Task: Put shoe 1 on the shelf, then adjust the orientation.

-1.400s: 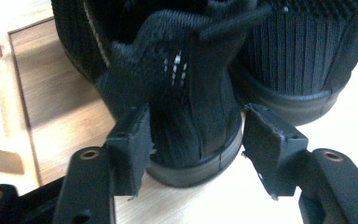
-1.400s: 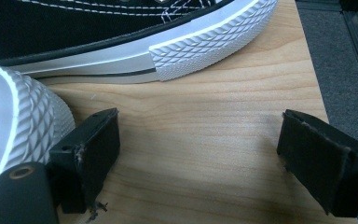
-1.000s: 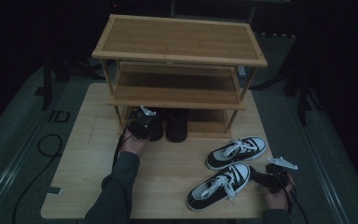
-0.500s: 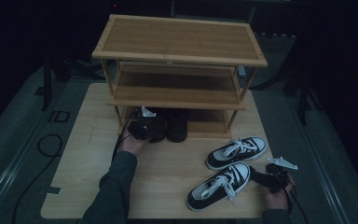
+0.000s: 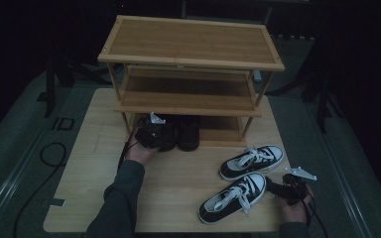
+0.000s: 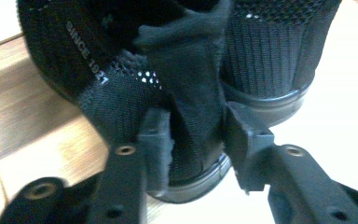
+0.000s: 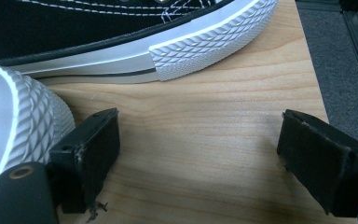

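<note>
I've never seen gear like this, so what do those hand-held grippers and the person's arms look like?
Each gripper is black. The left gripper has two flat bars with bolt holes, ending in blocky, scuffed pads. The right gripper has the same worn black pads. Each carries a pale three-cornered plate on top, and a dark cable trails from the right one. The sleeve is dark grey.

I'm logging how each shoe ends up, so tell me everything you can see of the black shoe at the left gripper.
The black shoe is dark knit mesh with a smooth black rubber sole rim and small pale lettering along its collar. It stands on the bottom shelf of the wooden rack, heel toward the person, beside a second black shoe. The left gripper straddles its heel tab; its jaws have just been opening, the tab between them, and whether the pads press it is unclear.
</note>
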Tool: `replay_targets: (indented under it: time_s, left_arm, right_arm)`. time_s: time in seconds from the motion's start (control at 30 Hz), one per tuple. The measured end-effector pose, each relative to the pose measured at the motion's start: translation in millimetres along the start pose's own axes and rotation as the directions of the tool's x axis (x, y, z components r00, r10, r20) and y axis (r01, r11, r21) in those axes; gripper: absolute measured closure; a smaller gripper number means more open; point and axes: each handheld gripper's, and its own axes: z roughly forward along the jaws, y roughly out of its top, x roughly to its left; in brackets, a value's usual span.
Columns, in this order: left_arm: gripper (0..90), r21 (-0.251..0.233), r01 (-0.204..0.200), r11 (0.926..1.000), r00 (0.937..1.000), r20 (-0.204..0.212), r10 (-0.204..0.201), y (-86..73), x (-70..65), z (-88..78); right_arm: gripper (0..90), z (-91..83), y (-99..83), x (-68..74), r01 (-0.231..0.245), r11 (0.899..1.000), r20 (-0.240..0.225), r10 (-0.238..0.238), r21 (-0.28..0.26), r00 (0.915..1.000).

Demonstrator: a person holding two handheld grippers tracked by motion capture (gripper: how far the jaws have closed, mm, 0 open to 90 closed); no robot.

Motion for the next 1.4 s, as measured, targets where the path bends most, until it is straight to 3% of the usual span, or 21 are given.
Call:
replay_targets:
  time_s: [0.13,0.33,0.53,0.73,0.9,1.4]
  left_arm:
    - [49.2,0.015,0.008,0.9999,1.0000,-0.004,-0.008,-3.6,0.3,-2.8]
    - [51.3,0.019,0.012,0.9997,0.9999,0.008,-0.012,-14.8,1.7,-9.8]
    - [69.2,0.046,-0.011,0.9989,0.9996,0.025,0.010,-27.9,-1.7,-10.7]
    - [89.3,0.090,-0.039,0.9952,0.9983,0.047,0.035,-37.9,-8.6,-1.0]
    - [89.7,0.116,-0.050,0.9920,0.9973,0.059,0.043,-44.6,-13.2,8.2]
    - [87.8,0.128,-0.054,0.9903,0.9966,0.069,0.046,-59.0,-15.7,15.9]
  right_arm:
    - [12.9,0.0,0.0,-0.1,0.001,1.000,0.001,-0.001,0.000,1.0000]
    - [12.9,0.0,0.0,-0.1,0.001,1.000,0.000,-0.001,0.000,1.0000]
    - [12.9,0.0,0.0,0.0,0.000,1.000,0.000,0.000,0.000,1.0000]
    - [12.9,0.0,0.0,-0.1,0.001,1.000,0.001,-0.001,-0.001,1.0000]
    - [12.8,0.0,0.0,-0.1,0.001,1.000,0.000,-0.001,0.000,1.0000]
    - [12.9,0.1,0.0,-0.1,0.001,1.000,0.001,-0.001,-0.001,1.0000]
